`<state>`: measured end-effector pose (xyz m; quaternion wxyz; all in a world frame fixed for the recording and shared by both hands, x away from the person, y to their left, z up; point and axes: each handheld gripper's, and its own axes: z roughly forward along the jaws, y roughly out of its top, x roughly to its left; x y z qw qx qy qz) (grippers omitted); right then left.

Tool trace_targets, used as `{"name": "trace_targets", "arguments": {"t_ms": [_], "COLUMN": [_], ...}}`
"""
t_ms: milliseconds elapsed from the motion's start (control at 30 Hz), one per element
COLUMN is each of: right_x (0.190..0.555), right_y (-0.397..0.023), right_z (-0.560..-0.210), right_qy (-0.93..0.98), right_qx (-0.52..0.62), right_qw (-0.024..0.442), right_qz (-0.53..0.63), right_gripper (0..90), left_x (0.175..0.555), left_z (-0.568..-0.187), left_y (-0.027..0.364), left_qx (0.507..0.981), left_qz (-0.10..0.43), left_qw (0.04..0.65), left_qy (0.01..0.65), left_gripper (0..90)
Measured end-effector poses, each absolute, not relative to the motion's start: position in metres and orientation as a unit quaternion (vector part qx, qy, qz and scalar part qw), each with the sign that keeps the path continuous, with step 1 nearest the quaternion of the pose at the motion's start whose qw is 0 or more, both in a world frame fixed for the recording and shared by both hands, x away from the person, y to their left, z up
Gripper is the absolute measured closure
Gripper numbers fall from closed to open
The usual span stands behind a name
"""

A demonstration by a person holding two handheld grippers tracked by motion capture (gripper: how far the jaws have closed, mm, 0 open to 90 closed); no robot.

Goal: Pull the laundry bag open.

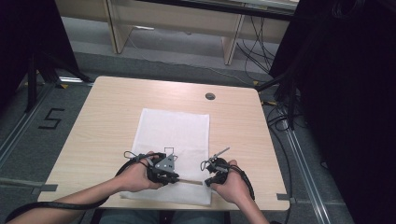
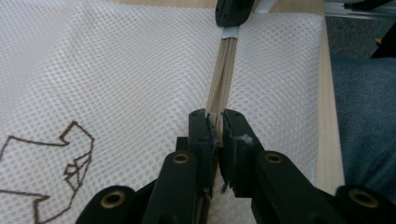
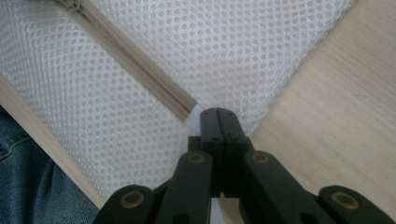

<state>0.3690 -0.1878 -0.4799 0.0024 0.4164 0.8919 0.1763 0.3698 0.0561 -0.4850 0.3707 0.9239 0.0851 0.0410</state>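
Note:
A white mesh bag (image 1: 173,135) lies flat on the wooden table (image 1: 107,121), with a beige zipper (image 1: 189,181) running along its near edge. My left gripper (image 1: 176,178) is shut on the zipper (image 2: 223,70), jaws pinched together on it (image 2: 218,120). My right gripper (image 1: 207,181) is shut on the white tab (image 3: 195,114) at the zipper's end (image 3: 217,113), near the bag's right corner. In the left gripper view the right gripper (image 2: 233,11) sits at the far end of the zipper. A brown stitched logo (image 2: 70,158) marks the mesh.
A round cable hole (image 1: 210,96) sits near the table's far edge. Bare wood (image 3: 336,107) lies just past the bag's corner. The person's jeans (image 3: 28,177) are below the near table edge. Dark curtains and stands flank the table, with a desk beyond.

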Motion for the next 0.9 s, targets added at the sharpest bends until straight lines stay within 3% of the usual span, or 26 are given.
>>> {"name": "trace_targets", "arguments": {"t_ms": [900], "right_x": [0.367], "right_y": [-0.187], "right_z": [-0.479], "right_qy": [0.886], "right_qx": [0.43], "right_qw": [-0.006], "right_qz": [0.175], "right_gripper": [90.0], "left_x": [0.368], "left_z": [-0.481], "left_y": [0.068], "left_qx": [0.922], "left_qz": [0.045], "left_qw": [0.373], "left_qy": [0.093], "left_gripper": [82.0]}}
